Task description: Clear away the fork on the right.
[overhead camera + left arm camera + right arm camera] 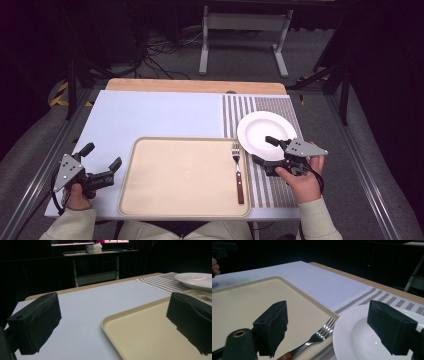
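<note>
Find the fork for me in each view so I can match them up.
High view: fork lies along the tray's right edge, tines away from the person.
Left gripper view: just its tines, far right.
Right gripper view: bottom centre, between tray and plate.
Shared landmark: the white plate.

A lab or recording studio rather than a home: the table [150,115] sits in a metal rail frame [35,170]; black curtains close it in; cables [160,55] trail over grey carpet beyond its far edge; lit monitors [75,243] glow on a desk [97,252] behind.
</note>
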